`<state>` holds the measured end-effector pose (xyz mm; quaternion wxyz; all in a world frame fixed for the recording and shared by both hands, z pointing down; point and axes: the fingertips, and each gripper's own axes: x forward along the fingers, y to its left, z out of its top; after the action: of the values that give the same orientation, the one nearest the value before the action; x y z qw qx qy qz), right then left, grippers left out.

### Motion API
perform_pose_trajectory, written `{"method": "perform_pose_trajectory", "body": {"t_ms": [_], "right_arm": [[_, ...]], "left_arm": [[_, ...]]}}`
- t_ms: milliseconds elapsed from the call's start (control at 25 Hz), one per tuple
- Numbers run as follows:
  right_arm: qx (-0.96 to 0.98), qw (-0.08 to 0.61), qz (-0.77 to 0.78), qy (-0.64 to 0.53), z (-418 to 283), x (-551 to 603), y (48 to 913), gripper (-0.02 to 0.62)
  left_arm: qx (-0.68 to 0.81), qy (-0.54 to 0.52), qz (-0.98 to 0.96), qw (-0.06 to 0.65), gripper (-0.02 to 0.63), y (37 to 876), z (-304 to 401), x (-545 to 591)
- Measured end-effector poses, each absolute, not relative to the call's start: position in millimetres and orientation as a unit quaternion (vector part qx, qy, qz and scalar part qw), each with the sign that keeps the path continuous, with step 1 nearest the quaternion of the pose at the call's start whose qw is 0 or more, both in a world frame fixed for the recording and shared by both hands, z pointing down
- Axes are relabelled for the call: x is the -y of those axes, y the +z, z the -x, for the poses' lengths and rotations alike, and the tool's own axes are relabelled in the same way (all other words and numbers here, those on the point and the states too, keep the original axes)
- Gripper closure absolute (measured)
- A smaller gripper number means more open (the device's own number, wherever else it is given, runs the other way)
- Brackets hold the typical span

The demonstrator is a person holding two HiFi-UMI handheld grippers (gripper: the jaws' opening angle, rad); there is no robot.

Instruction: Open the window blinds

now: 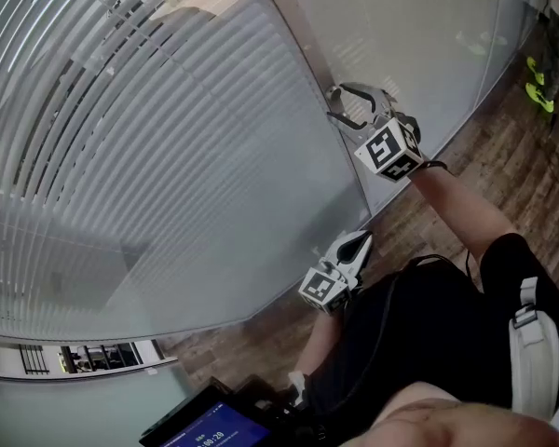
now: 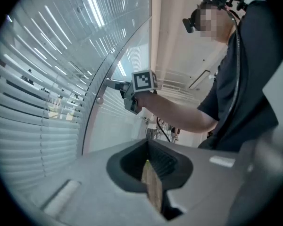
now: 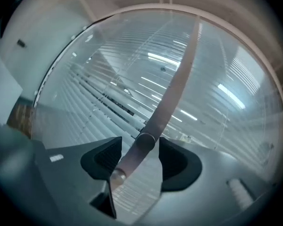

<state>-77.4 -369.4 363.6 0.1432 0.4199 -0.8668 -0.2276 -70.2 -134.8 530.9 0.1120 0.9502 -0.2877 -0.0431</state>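
Observation:
The window blinds [image 1: 121, 156] hang behind glass, their slats lying partly tilted with gaps showing. A pale frame post [image 1: 303, 35] divides two panes. A small round knob [image 3: 145, 140] sits on that post. My right gripper [image 1: 335, 105] points at the post with its jaws open, one on each side of the knob [image 2: 100, 100], and the pads stand off it. A second small stud [image 3: 117, 174] shows lower on the post. My left gripper [image 1: 361, 242] hangs lower, near the person's waist, with its jaws shut on nothing [image 2: 148, 166].
Wooden floor [image 1: 503, 156] runs along the foot of the glass wall. A dark screen [image 1: 214, 426] is at the bottom edge. Bright green items [image 1: 538, 82] lie at the far right. The person's body fills the lower right.

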Motion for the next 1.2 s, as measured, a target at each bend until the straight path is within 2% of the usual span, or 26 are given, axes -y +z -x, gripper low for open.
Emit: {"method": "perform_pose_trajectory", "body": {"t_ms": [240,360,600,760,880,1200], "right_arm": [[0.742,0.279,-0.37,-0.484,80,364,369,0.357],[0.693,0.325,-0.34,-0.547,83,369,378,0.37],[0.667,0.349,-0.322,-0.574,90,375,384,0.427],[0.658,0.356,-0.319,-0.583,94,378,386,0.43],[0.649,0.356,-0.321,-0.591,93,379,383,0.468],[0.661,0.347,-0.333,-0.576,90,378,380,0.476]], "left_arm": [[0.291,-0.056,-0.949,0.109,0.604,535,70,137],[0.29,-0.053,-0.949,0.107,0.604,533,68,137],[0.297,-0.056,-0.947,0.106,0.604,536,75,140],[0.302,-0.058,-0.946,0.105,0.604,532,77,142],[0.303,-0.055,-0.945,0.111,0.604,533,77,141],[0.306,-0.063,-0.943,0.113,0.604,532,80,145]]}}
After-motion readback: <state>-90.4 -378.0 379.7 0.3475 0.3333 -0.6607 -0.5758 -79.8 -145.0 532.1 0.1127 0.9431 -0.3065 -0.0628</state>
